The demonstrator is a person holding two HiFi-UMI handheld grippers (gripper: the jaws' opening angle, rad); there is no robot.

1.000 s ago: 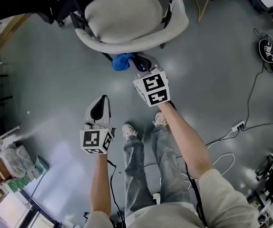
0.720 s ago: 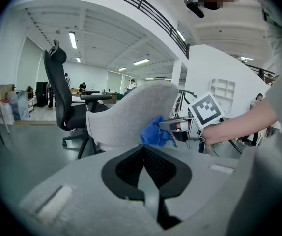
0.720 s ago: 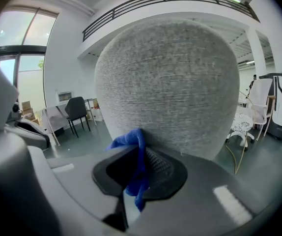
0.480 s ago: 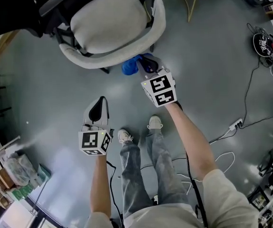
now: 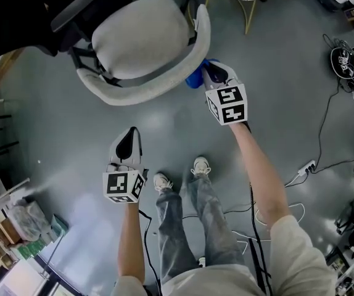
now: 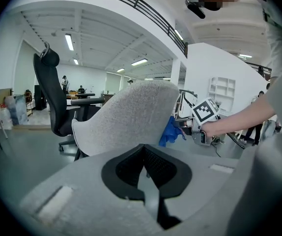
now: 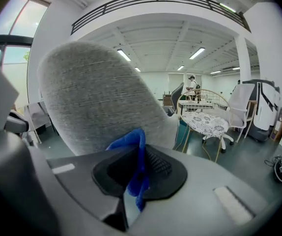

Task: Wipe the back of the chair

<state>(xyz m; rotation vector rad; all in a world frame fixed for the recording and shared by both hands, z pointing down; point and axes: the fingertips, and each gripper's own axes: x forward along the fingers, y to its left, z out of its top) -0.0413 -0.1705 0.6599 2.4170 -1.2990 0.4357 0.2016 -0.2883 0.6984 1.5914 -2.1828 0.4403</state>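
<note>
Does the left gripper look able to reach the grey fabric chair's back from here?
Probably yes: the left gripper, shut and empty, faces the grey fabric chair's back with nothing between them.

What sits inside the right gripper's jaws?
A blue cloth, clamped in the right gripper, its free end up by the grey chair back. The pinched part is covered by the jaws.

chair back (image 7: pixel 94 97): coarse grey woven fabric, matt
cloth (image 7: pixel 136 149): soft blue textile, crumpled
floor (image 5: pixel 288 85): smooth grey, faint sheen
</note>
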